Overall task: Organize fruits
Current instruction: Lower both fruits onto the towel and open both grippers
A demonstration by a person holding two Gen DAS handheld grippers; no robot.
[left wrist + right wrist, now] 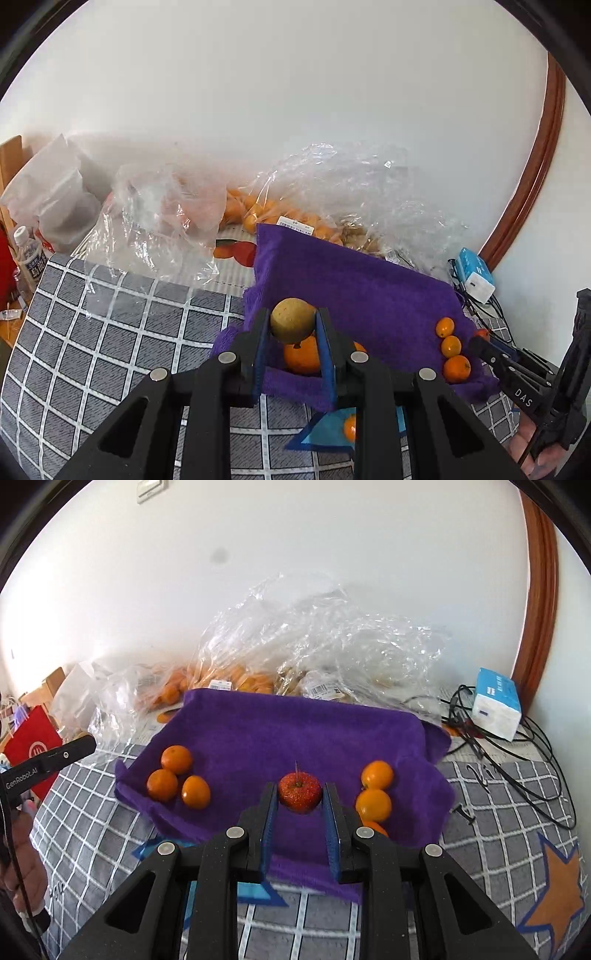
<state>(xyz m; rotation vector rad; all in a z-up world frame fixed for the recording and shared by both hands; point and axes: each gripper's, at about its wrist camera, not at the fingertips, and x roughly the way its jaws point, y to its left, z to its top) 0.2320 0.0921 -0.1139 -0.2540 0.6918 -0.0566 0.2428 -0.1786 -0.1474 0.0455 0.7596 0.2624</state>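
Note:
A purple towel lies on the checked cloth, also in the left wrist view. My left gripper is shut on a yellow-brown round fruit, held above an orange on the towel's near left part. My right gripper is shut on a small red apple-like fruit over the towel's front middle. Three oranges sit on the towel's left, and more oranges stand in a row on its right, also in the left wrist view.
Clear plastic bags with oranges and other produce lie behind the towel by the wall. A blue-white box and black cables are at the right. A water bottle and white bags stand at the left.

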